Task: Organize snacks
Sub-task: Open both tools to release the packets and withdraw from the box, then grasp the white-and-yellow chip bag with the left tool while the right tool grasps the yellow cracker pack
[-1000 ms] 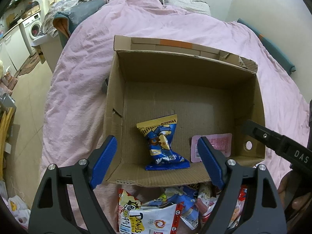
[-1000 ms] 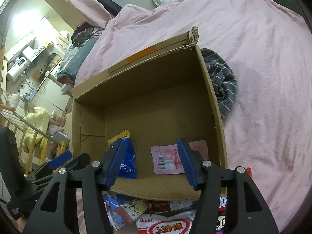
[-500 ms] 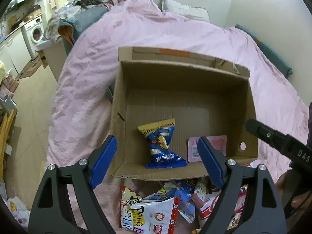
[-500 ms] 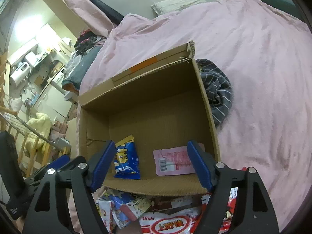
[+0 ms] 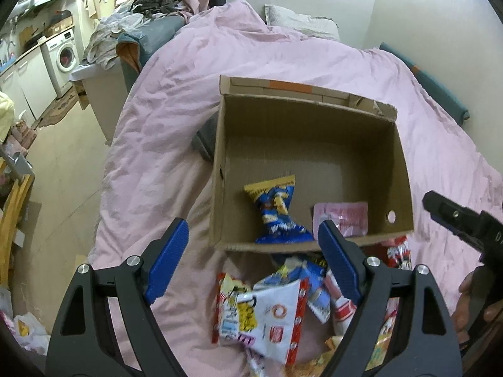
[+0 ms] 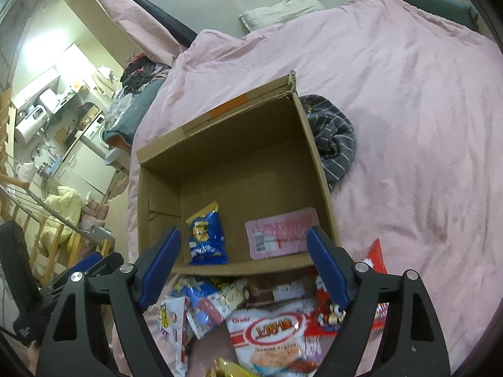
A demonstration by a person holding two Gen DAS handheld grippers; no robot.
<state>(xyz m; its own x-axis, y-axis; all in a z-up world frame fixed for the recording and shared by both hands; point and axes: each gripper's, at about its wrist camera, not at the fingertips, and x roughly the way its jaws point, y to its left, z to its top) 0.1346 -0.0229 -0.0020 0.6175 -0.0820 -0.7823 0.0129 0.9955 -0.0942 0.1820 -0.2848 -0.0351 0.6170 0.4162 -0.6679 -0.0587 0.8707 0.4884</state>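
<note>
An open cardboard box [image 5: 399,169] [image 6: 317,157] lies on a pink bed. Inside it are a blue and yellow snack bag [image 5: 276,210] [image 6: 206,235] and a flat pink packet [image 5: 342,216] [image 6: 283,232]. A pile of loose snack packets [image 5: 270,311] [image 6: 270,323] lies on the bed in front of the box, including a white Oishi bag [image 6: 273,339]. My left gripper [image 5: 251,260] is open and empty above the pile. My right gripper [image 6: 242,267] is open and empty above the box's near wall and the pile.
A grey striped cloth [image 6: 333,141] lies right of the box. A pillow [image 5: 298,25] sits at the bed's head. The bed's left edge drops to the floor [image 5: 63,157], with a washing machine [image 5: 66,53] and laundry beyond.
Both grippers have pulled back and up from the box, so the snack pile in front of it shows more. The right gripper has opened wider. The box contents have not moved.
</note>
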